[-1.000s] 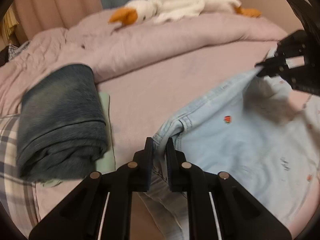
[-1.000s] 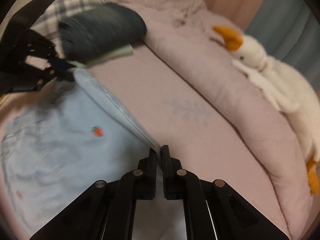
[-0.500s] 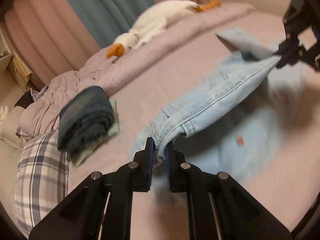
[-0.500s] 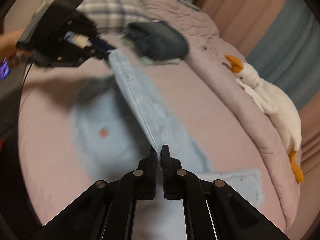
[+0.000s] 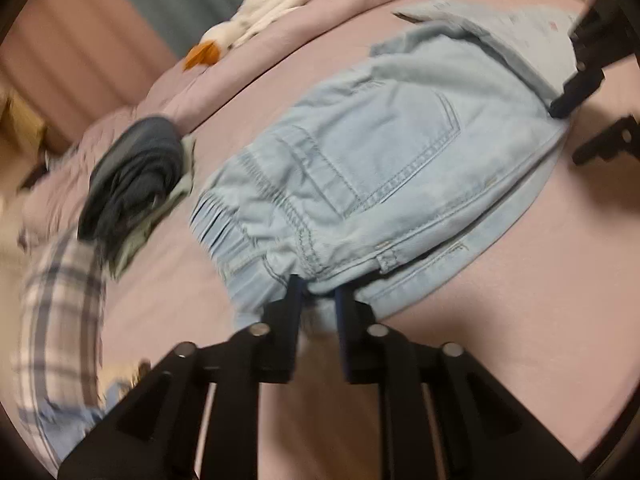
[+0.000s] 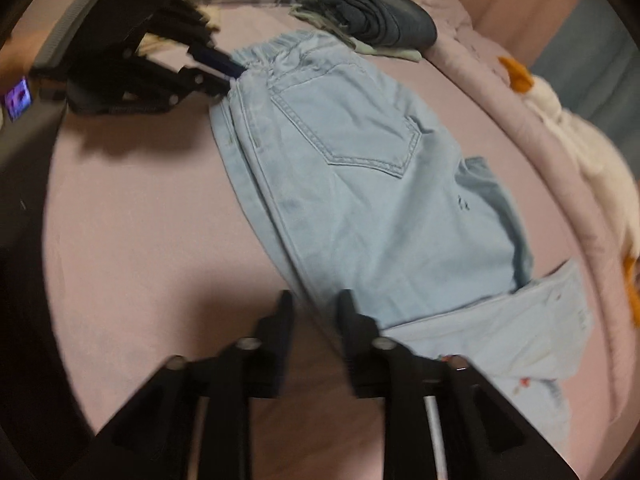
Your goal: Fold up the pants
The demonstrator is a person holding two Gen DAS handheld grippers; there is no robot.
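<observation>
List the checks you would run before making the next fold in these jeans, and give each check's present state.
1. Right gripper open: ok. Its fingers stand apart, with the folded edge of the pants lying between them.
2. Left gripper free of the waistband: cannot tell. Its tips sit right at the cloth.
3. Pants lying flat on the bed, back pocket up: ok.
4. Layers lined up: not ok. A paler lower layer sticks out past the top one at the hem end.
5. Plush goose clear of the pants: ok. It lies apart from them, on the duvet.
</observation>
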